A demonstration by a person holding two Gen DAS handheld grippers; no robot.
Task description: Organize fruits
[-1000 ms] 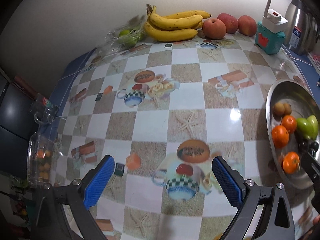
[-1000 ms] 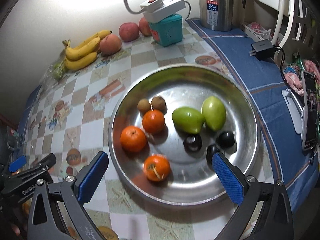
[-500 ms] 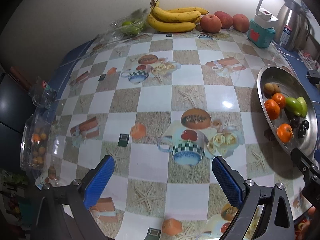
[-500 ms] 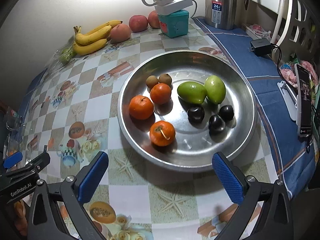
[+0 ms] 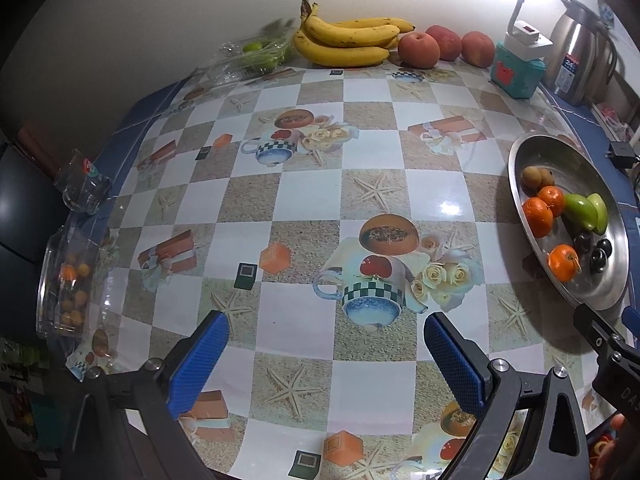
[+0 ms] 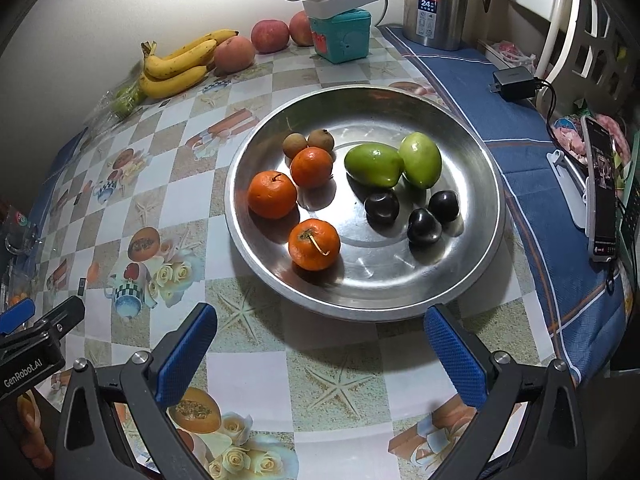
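A steel bowl (image 6: 472, 280) holds three tangerines (image 6: 272, 194), two green mangoes (image 6: 374, 164), three dark plums (image 6: 424, 226) and two small brown fruits (image 6: 295, 145). The bowl also shows at the right of the left wrist view (image 5: 600, 300). My right gripper (image 6: 320, 354) is open and empty, just in front of the bowl's near rim. My left gripper (image 5: 326, 360) is open and empty over the patterned tablecloth, left of the bowl. Bananas (image 5: 348, 42) and three red apples (image 5: 418, 45) lie at the far wall.
A clear box of green fruit (image 5: 256, 54) sits left of the bananas. A teal box (image 5: 518, 72) with a white power strip and a steel kettle (image 5: 580, 64) stand at the back right. A clear container of small oranges (image 5: 68, 284) and a glass (image 5: 82, 188) sit at the left edge. A phone (image 6: 602, 196) and charger (image 6: 514, 84) lie right of the bowl.
Both grippers have pulled back and up from the table, so more of the bowl and tablecloth is in view. The fruits have not moved.
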